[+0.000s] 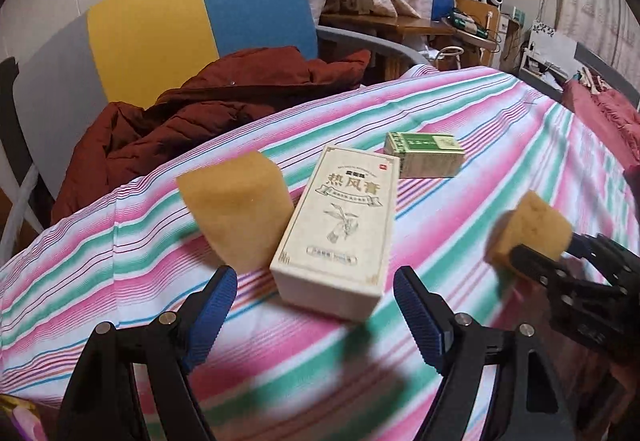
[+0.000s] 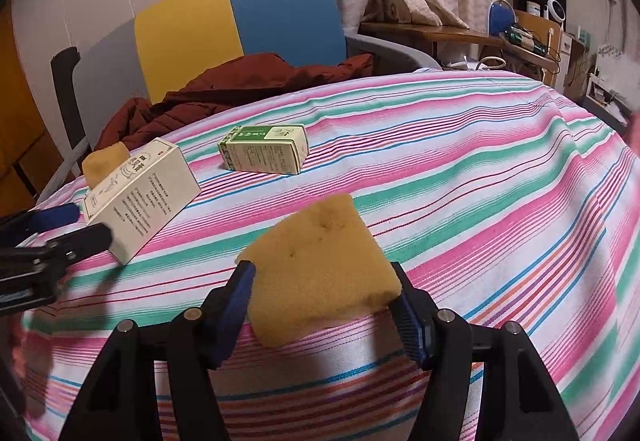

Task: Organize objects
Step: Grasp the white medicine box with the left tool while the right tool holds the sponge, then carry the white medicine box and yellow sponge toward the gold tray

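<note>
On the striped tablecloth (image 1: pixel 460 209) lies a cream box (image 1: pixel 336 233) with a bird drawing. Its near end is just ahead of my left gripper (image 1: pixel 316 305), whose blue pads stand wide apart and touch nothing. A yellow sponge block (image 1: pixel 236 209) stands left of that box, and a green box (image 1: pixel 424 155) lies beyond it. My right gripper (image 2: pixel 324 293) is shut on a second yellow sponge (image 2: pixel 320 273), its pads squeezing both sides just above the cloth. In the right wrist view the cream box (image 2: pixel 140 197), green box (image 2: pixel 264 149) and left gripper (image 2: pixel 76 227) sit at the left.
A chair (image 1: pixel 192 21) with a yellow and blue back stands behind the table, with a dark red jacket (image 1: pixel 192 113) heaped on it. A cluttered wooden desk (image 1: pixel 472 21) is at the back right. The cloth falls over the table's left edge (image 1: pixel 60 237).
</note>
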